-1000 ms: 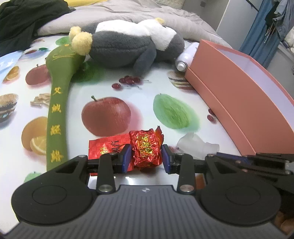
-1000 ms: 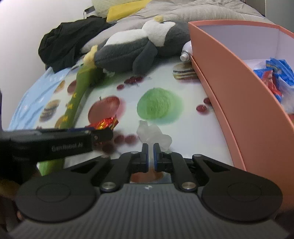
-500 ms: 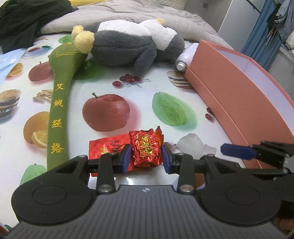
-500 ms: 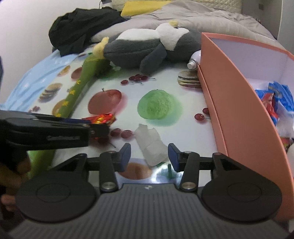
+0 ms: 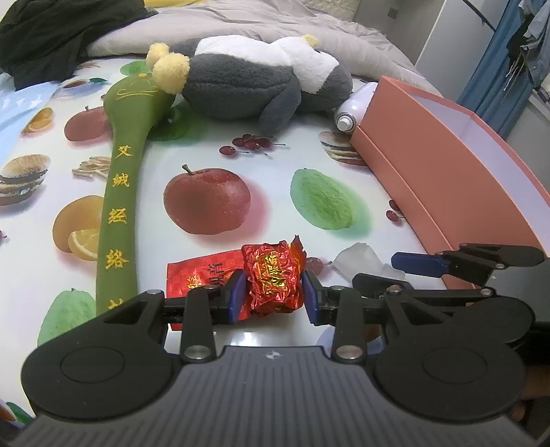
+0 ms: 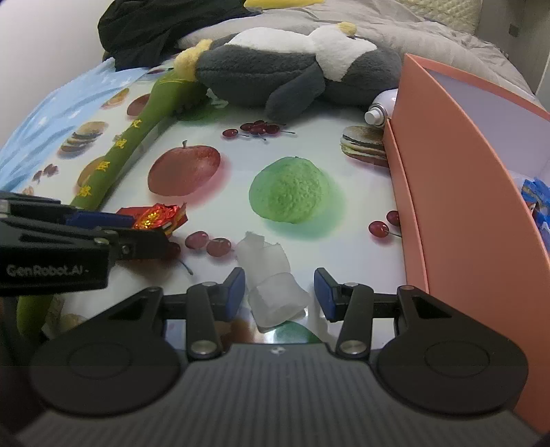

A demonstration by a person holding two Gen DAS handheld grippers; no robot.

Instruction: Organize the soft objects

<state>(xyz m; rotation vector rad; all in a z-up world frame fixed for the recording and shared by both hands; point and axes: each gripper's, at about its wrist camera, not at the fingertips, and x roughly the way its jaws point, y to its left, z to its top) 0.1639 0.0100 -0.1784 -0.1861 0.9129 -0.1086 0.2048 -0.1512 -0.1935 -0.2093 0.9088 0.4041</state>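
Fruit-printed cloth point(image 5: 275, 148) covers the work surface, with a grey duvet point(image 5: 275, 20) and a black garment point(image 5: 51, 31) bunched at its far edge. Taking the salmon-pink box point(image 5: 447, 178) as landmark: a grey-and-white plush toy point(image 5: 254, 82) lies beyond its far corner, a white spray bottle point(image 5: 354, 106) touches that corner, and a long green embroidered plush stick point(image 5: 120, 192) runs well away from the box on the far side of the printed apple.

Only the right wrist view looks into the box, where blue and red snack packets point(image 6: 536, 203) lie; the left wrist view shows just its pale inner wall. Only the left wrist view shows a flat red packet point(image 5: 199, 271) under the crinkled one. The box is cut off at the edge of both views, and the packets' gold print is too small to read.

The left gripper point(image 5: 273, 292) grips a crumpled red foil packet point(image 5: 273, 278), blue pads against both its sides, away from the box past the printed guava. The right gripper point(image 6: 279, 292) stands nearer the box with jaws parted; a translucent white soft wad point(image 6: 271, 282) lies on the cloth between them, close to the left pad, clear of the right pad.
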